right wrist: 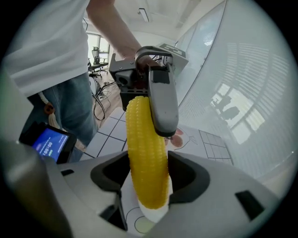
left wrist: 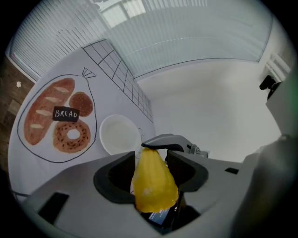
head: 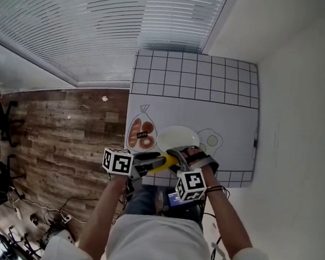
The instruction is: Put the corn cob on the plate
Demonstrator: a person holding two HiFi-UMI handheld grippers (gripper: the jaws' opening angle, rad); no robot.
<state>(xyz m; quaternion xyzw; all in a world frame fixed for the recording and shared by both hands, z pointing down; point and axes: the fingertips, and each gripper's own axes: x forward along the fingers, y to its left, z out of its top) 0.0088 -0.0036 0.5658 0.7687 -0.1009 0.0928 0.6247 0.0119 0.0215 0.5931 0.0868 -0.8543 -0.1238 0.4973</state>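
A yellow corn cob [head: 162, 165] hangs just above the near edge of the white table, and both grippers hold it. My left gripper [head: 155, 161] comes in from the left and is shut on one end; in the left gripper view the cob [left wrist: 153, 181] fills the gap between its jaws. My right gripper [right wrist: 148, 174] is shut on the thick end of the cob [right wrist: 144, 148], which runs up to the left gripper's grey finger [right wrist: 163, 102]. The empty white plate [head: 177, 138] lies on the mat just beyond the cob, and also appears ahead as the round plate [left wrist: 120, 135].
The mat carries a bread drawing [head: 141, 134] left of the plate and an egg drawing [head: 210, 140] to its right. A phone with a lit blue screen [right wrist: 46, 144] sits at the person's lap. Wood floor [head: 64, 140] lies left of the table, a white wall to the right.
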